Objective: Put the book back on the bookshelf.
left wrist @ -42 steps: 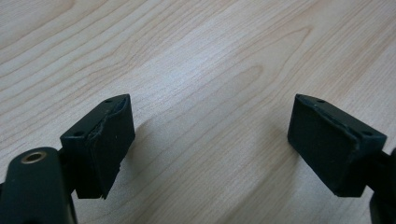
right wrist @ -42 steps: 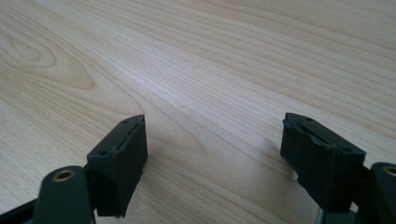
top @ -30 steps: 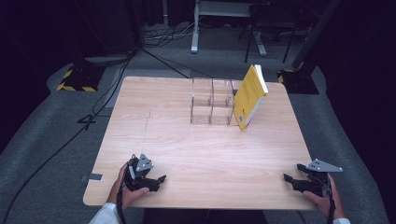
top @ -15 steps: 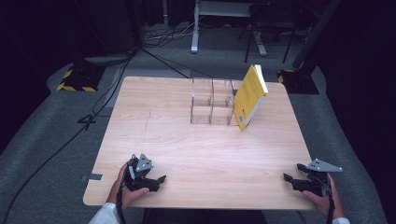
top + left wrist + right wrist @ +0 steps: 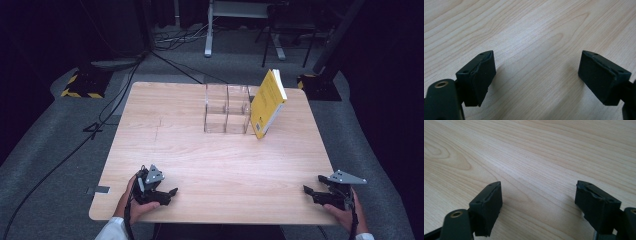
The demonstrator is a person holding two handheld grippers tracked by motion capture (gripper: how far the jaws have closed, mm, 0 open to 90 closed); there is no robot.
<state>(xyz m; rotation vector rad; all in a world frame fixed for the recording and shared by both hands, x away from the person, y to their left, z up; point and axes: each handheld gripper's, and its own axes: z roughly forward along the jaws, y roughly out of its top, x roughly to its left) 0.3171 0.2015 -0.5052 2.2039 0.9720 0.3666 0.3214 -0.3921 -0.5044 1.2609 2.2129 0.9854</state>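
A yellow book (image 5: 267, 103) stands tilted at the back right of the wooden table (image 5: 215, 155), leaning against a clear plastic organiser (image 5: 227, 108) with open compartments. My left gripper (image 5: 168, 194) rests at the table's front left, held by a hand, far from both. My right gripper (image 5: 310, 192) rests at the front right edge. In the left gripper view the left gripper (image 5: 536, 75) is open over bare wood. In the right gripper view the right gripper (image 5: 537, 205) is open, with only wood grain between the jaws.
Grey carpet surrounds the table. Cables (image 5: 100, 125) run across the floor at the left. Black stands with yellow-striped bases (image 5: 80, 85) and a white frame leg (image 5: 209, 30) are behind the table.
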